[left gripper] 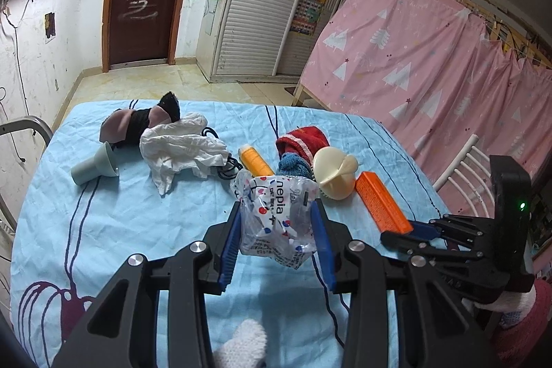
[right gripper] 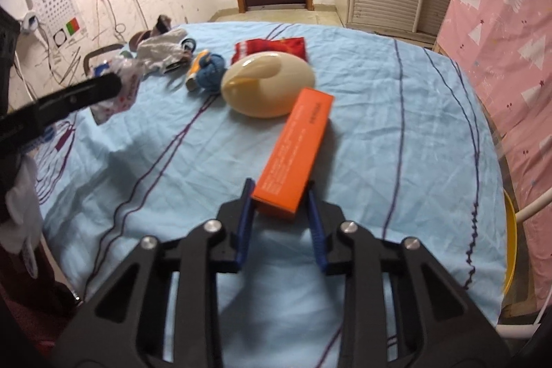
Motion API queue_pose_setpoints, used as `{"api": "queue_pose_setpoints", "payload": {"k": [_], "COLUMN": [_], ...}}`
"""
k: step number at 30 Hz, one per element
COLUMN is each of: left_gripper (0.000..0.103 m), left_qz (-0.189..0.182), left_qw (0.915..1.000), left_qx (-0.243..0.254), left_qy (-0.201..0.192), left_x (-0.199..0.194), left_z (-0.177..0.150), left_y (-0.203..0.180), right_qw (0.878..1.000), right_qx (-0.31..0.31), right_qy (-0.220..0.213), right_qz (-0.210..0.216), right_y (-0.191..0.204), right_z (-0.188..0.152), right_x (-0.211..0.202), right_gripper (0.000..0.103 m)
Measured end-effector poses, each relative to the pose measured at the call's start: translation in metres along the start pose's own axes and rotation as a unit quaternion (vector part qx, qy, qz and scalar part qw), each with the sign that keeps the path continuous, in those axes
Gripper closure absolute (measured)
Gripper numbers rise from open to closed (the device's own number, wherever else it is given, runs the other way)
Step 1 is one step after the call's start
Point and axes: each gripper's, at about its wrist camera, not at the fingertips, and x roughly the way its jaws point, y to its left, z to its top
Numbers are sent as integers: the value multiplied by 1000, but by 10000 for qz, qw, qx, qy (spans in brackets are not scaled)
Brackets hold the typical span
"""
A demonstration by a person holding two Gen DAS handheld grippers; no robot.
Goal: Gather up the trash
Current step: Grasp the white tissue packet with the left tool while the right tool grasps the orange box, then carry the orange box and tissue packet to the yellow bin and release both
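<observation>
My left gripper is shut on a crumpled "nepia" plastic wrapper and holds it above the blue tablecloth; the wrapper also shows in the right wrist view. My right gripper has its jaws around the near end of an orange box; I cannot tell if the pads press it. The box lies on the cloth, and it also shows in the left wrist view. A crumpled white paper lies further back.
On the table lie a cream oval brush, a red cloth, a blue cloth ball, an orange tube, a grey-green cup, a pink-black cloth and a black cable. A white chair stands right.
</observation>
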Motion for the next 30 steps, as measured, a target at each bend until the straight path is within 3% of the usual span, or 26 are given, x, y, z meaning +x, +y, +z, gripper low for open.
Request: {"api": "queue_pose_setpoints", "payload": {"k": [19,30], "left_gripper": [73,73], "left_qz": [46,96], "left_qw": [9995,9974], "left_qx": [249,671], "left_qy": [204,247], "left_x": [13,19], "left_z": [-5,5], "left_y": [-39,-88], "right_qw": [9952,9856], "right_qx": [529,988], "right_qy": [-818,-1372], "right_qz": [124,35], "right_y": [-45,-95], "right_z": [-3,-11], "right_x": [-36,-67], "right_gripper": [81,81]}}
